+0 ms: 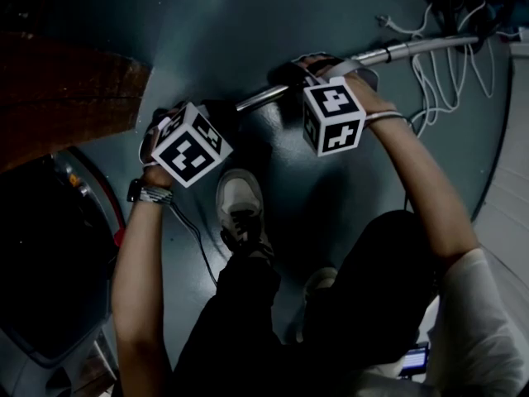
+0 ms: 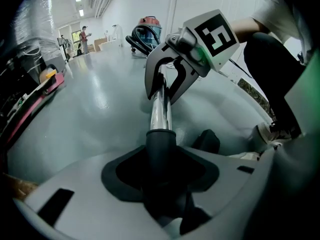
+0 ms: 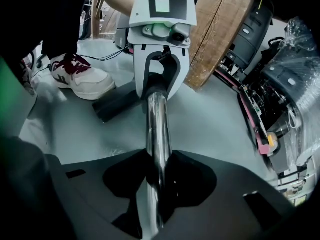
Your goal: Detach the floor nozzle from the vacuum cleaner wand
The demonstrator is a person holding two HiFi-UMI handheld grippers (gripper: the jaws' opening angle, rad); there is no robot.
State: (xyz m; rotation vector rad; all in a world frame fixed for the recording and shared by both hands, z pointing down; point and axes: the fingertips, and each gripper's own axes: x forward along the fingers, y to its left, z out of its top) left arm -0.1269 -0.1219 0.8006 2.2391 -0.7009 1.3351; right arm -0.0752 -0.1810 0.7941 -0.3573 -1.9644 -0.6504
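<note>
1. Down over the grey floor (image 1: 215,23), the chrome wand (image 1: 397,52) runs from the left to the far right in the head view.
2. The left gripper (image 3: 157,91) is clenched on the dark collar (image 2: 161,146) at the wand's left end, with a jaw pressed against each side.
3. The right gripper (image 2: 162,90) grasps the bare chrome tube further right, near the left gripper but not touching it.
4. The floor nozzle (image 3: 112,105) lies on the floor just beside the left gripper, near a white shoe (image 3: 80,76).
5. Whether nozzle and collar are joined cannot be told.
6. A wooden panel (image 1: 66,98) stands at the left, and white cables (image 1: 430,81) lie at the far right.
</note>
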